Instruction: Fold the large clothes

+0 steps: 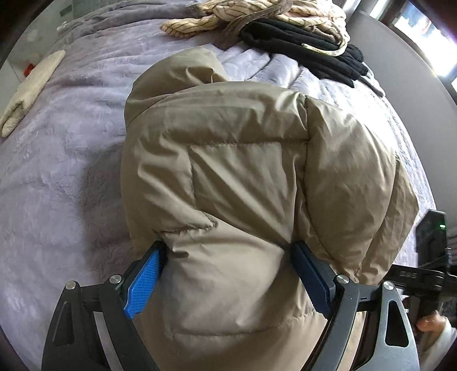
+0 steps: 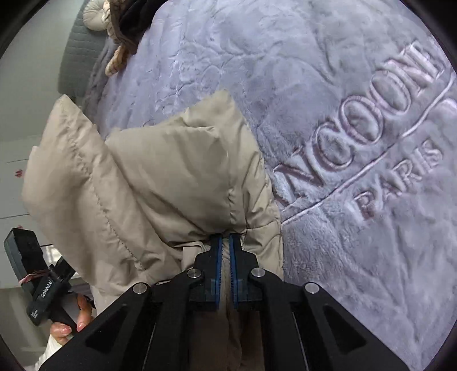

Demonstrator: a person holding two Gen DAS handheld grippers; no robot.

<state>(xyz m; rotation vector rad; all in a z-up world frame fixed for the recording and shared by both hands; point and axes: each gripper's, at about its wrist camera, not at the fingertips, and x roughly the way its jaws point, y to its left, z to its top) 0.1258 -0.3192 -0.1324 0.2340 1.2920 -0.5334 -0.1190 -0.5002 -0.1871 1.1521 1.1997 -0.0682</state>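
A beige puffer jacket [image 1: 242,159] lies bunched on a lilac plush blanket [image 1: 62,177]. My left gripper [image 1: 228,256] has its blue-padded jaws wide apart with a thick fold of the jacket bulging between them, and the pads [image 1: 142,282] press its sides. My right gripper [image 2: 224,242] is shut on a pinch of the jacket [image 2: 160,182] and holds it lifted over the blanket [image 2: 328,85]. The right gripper's body also shows at the right edge of the left wrist view [image 1: 431,242].
A pile of striped beige cloth [image 1: 257,14] and folded black clothes [image 1: 308,45] lies at the blanket's far end. A folded cream garment [image 1: 31,88] lies at the left edge. The blanket carries embossed lettering [image 2: 371,142].
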